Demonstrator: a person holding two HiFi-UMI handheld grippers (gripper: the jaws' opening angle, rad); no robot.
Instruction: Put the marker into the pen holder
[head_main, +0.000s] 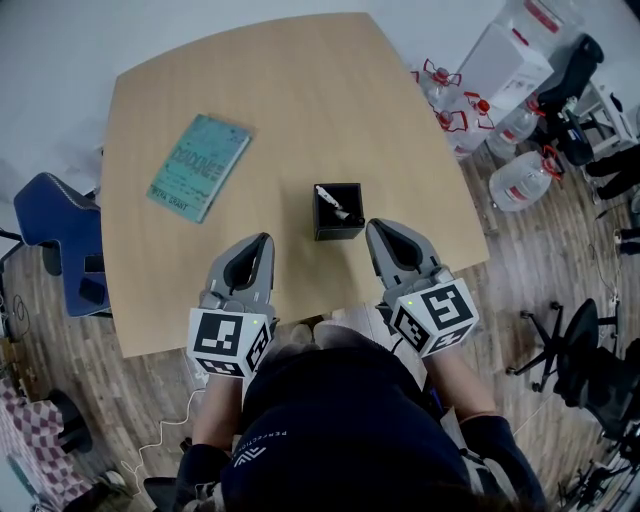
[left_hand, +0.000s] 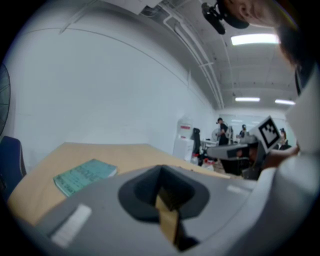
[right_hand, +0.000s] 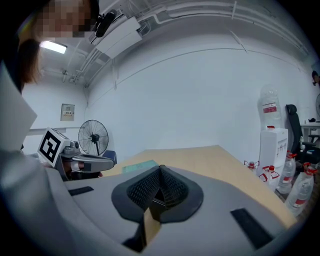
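Head view: the marker (head_main: 333, 204) is seen tilted inside the black pen holder (head_main: 340, 231) on the table (head_main: 300, 90). The left gripper (head_main: 260, 242) and right gripper (head_main: 377, 229) are held near the front edge.
Left gripper view: jaws pressed together, empty (pen holder blocked by the gripper body).
Right gripper view: jaws closed, empty; pen holder hidden too.

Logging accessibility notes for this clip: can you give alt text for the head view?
A white marker sits slanted inside a black square pen holder on a light wooden table, with a teal book to its left. The left gripper and right gripper are shut and empty at the near edge.
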